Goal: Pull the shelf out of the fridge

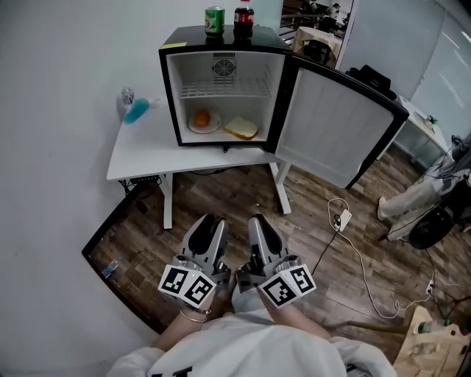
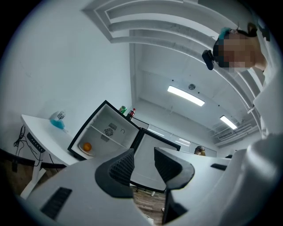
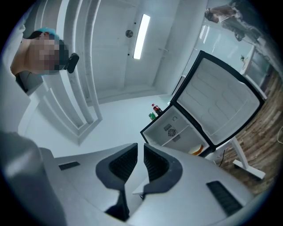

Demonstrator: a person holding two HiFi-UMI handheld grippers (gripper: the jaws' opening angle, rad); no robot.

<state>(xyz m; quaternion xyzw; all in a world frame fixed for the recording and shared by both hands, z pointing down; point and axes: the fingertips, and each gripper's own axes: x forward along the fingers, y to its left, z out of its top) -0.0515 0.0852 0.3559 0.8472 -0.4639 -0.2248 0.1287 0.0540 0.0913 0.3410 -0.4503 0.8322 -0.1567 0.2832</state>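
Observation:
A black mini fridge [image 1: 224, 85] stands on a white table [image 1: 140, 151] with its door [image 1: 335, 125] swung open to the right. A white wire shelf [image 1: 224, 90] sits across the upper half of the inside. Below it lie a plate with an orange [image 1: 202, 120] and a slice of bread [image 1: 241, 128]. My left gripper [image 1: 208, 234] and right gripper [image 1: 263, 234] hang side by side over the wooden floor, well in front of the table. Both are shut with nothing between the jaws. The left gripper [image 2: 143, 159] and right gripper [image 3: 140, 158] views show the fridge [image 2: 106, 132] [image 3: 174, 130] far off.
A green can [image 1: 214, 20] and a cola bottle [image 1: 243, 18] stand on top of the fridge. A blue-filled bottle [image 1: 135, 109] lies on the table's left end. A power strip with cables [image 1: 342, 219] lies on the floor at the right, near a person's legs [image 1: 412, 202].

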